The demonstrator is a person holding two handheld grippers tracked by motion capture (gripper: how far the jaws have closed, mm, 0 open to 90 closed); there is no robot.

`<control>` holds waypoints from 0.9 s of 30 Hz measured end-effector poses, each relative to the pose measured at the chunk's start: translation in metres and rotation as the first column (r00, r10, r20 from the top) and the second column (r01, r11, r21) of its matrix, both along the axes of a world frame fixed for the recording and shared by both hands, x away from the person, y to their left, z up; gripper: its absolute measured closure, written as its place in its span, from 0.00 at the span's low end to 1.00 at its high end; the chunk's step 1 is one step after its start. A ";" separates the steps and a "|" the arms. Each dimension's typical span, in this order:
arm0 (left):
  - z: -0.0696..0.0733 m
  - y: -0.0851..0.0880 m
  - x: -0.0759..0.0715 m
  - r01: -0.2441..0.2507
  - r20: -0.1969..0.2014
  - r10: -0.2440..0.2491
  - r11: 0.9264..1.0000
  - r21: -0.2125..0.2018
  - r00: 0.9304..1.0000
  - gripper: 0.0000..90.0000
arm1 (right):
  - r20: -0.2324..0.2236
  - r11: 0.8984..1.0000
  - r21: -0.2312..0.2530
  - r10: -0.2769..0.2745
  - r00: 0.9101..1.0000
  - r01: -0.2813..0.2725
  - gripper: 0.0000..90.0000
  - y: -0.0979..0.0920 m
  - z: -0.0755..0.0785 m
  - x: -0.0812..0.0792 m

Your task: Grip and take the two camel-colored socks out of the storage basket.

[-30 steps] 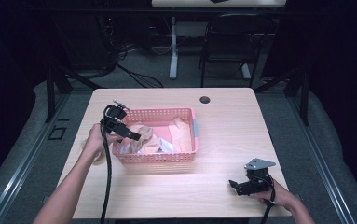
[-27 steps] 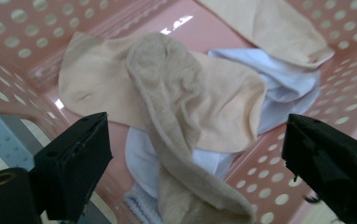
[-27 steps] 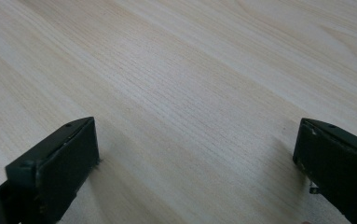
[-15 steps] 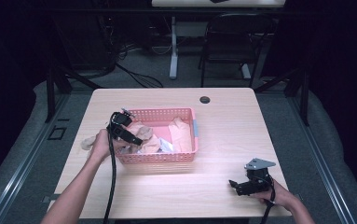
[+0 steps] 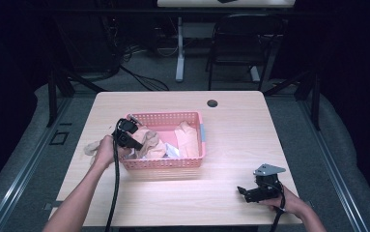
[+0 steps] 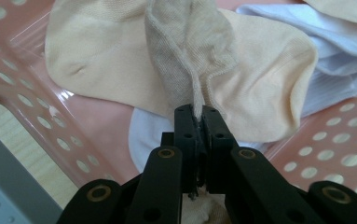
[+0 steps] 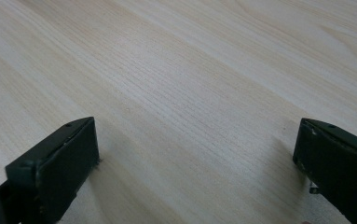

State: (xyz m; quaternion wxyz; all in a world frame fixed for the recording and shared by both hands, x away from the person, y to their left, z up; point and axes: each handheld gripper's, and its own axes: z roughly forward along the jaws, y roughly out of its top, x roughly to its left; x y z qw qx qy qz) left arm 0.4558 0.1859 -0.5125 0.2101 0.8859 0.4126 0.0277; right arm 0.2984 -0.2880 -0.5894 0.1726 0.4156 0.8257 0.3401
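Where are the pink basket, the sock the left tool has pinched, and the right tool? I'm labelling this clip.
pink basket (image 5: 168,163): high view, on its near wall.
pinched sock (image 6: 181,56): left gripper view, on the bunched knit above the jaws.
right tool (image 5: 243,192): high view, at its open tips.

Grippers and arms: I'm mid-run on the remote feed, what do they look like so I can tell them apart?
Both are black two-jaw tools. The left gripper trails a thick black cable and has brass-coloured pivot rivets. The right gripper carries a grey three-cornered plate on top and a black cable. Forearms are bare, no sleeves in view.
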 end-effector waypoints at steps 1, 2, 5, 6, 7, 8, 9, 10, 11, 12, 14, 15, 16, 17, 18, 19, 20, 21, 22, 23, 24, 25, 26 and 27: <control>0.002 -0.001 0.000 0.010 -0.005 -0.010 1.000 0.006 1.000 0.97 | 0.000 1.000 0.000 0.000 1.000 0.000 0.00 0.000 0.000 0.000; 0.005 -0.002 0.001 0.021 -0.006 -0.021 1.000 0.011 1.000 0.97 | -0.001 1.000 0.000 0.001 1.000 -0.001 0.00 0.000 0.000 0.000; 0.016 -0.004 0.002 0.054 -0.008 -0.054 0.998 0.025 0.999 0.97 | 0.000 1.000 0.001 0.001 1.000 -0.001 0.00 0.000 0.000 0.000; 0.020 -0.005 0.002 0.062 -0.009 -0.062 0.998 0.031 0.998 0.97 | 0.000 1.000 0.000 0.000 1.000 0.000 0.00 0.000 0.000 0.000; 0.024 -0.006 0.003 0.074 -0.016 -0.074 0.997 0.037 0.997 0.97 | 0.000 1.000 0.001 0.001 1.000 -0.001 0.00 0.000 0.000 0.000; 0.028 -0.006 0.003 0.085 -0.019 -0.084 0.996 0.037 0.996 0.97 | 0.000 1.000 0.000 0.001 1.000 -0.001 0.00 0.000 0.000 0.000; 0.032 -0.007 0.004 0.094 -0.022 -0.093 0.995 0.042 0.995 0.97 | -0.001 1.000 0.000 0.001 1.000 -0.001 0.00 0.000 0.000 0.000; 0.036 -0.008 0.004 0.105 -0.029 -0.104 0.993 0.046 0.994 0.97 | 0.000 1.000 0.000 0.000 1.000 0.000 0.00 0.000 0.000 0.000; 0.040 -0.009 0.004 0.114 -0.030 -0.113 0.992 0.049 0.993 0.97 | -0.001 1.000 0.000 0.000 1.000 0.000 0.00 0.000 0.000 0.000; 0.044 -0.010 0.005 0.123 -0.034 -0.122 0.991 0.059 0.992 0.97 | 0.000 1.000 0.000 0.001 1.000 -0.001 0.00 0.000 0.000 0.000; 0.053 -0.012 0.006 0.143 -0.042 -0.140 0.987 0.074 0.989 0.97 | 0.000 1.000 0.000 0.000 1.000 0.000 0.00 0.000 0.000 0.000; 0.057 -0.013 0.006 0.152 -0.042 -0.149 0.985 0.079 0.988 0.97 | 0.000 1.000 0.000 0.000 1.000 0.000 0.00 0.000 0.000 0.000; 0.062 -0.014 0.007 0.160 -0.046 -0.157 0.984 0.080 0.987 0.97 | -0.001 1.000 0.000 0.001 1.000 -0.001 0.00 0.000 0.000 0.000; 0.067 -0.015 0.007 0.163 -0.046 -0.160 0.983 0.084 0.986 0.97 | -0.001 1.000 0.000 0.000 1.000 0.000 0.00 0.000 0.000 0.000; 0.072 -0.017 0.007 0.167 -0.048 -0.163 0.982 0.091 0.985 0.97 | -0.001 1.000 0.000 0.001 1.000 -0.001 0.00 0.000 0.000 0.000; 0.077 -0.018 0.008 0.175 -0.051 -0.170 0.980 0.097 0.984 0.97 | 0.000 1.000 0.000 0.000 1.000 0.000 0.00 0.000 0.000 0.000; 0.081 -0.019 0.008 0.189 -0.062 -0.183 0.977 0.103 0.981 0.97 | -0.001 1.000 0.000 0.000 1.000 0.000 0.00 0.000 0.000 0.000; 0.085 -0.020 0.009 0.193 -0.068 -0.186 0.975 0.109 0.980 0.97 | 0.000 1.000 0.000 0.000 1.000 0.000 0.00 0.000 0.000 0.000; 0.089 -0.021 0.009 0.199 -0.077 -0.191 0.973 0.119 0.979 0.97 | 0.000 1.000 0.001 0.000 1.000 0.000 0.00 0.000 0.000 0.000; 0.092 -0.021 0.010 0.205 -0.082 -0.196 0.971 0.122 0.977 0.97 | 0.000 1.000 0.002 0.001 1.000 -0.001 0.00 0.000 0.000 0.000; 0.095 -0.021 0.010 0.214 -0.095 -0.203 0.968 0.129 0.975 0.97 | -0.001 1.000 0.002 0.000 1.000 0.000 0.00 0.000 0.000 0.000; 0.098 -0.021 0.011 0.215 -0.096 -0.204 0.967 0.135 0.974 0.97 | -0.001 1.000 -0.003 0.001 1.000 -0.001 0.00 0.000 0.000 0.000; 0.101 -0.021 0.011 0.220 -0.101 -0.207 0.965 0.140 0.973 0.97 | 0.000 1.000 -0.003 0.001 1.000 -0.001 0.00 0.000 0.000 0.000; 0.105 -0.021 0.012 0.225 -0.106 -0.211 0.964 0.142 0.972 0.97 | -0.001 1.000 -0.002 0.001 1.000 -0.001 0.00 0.000 0.000 0.000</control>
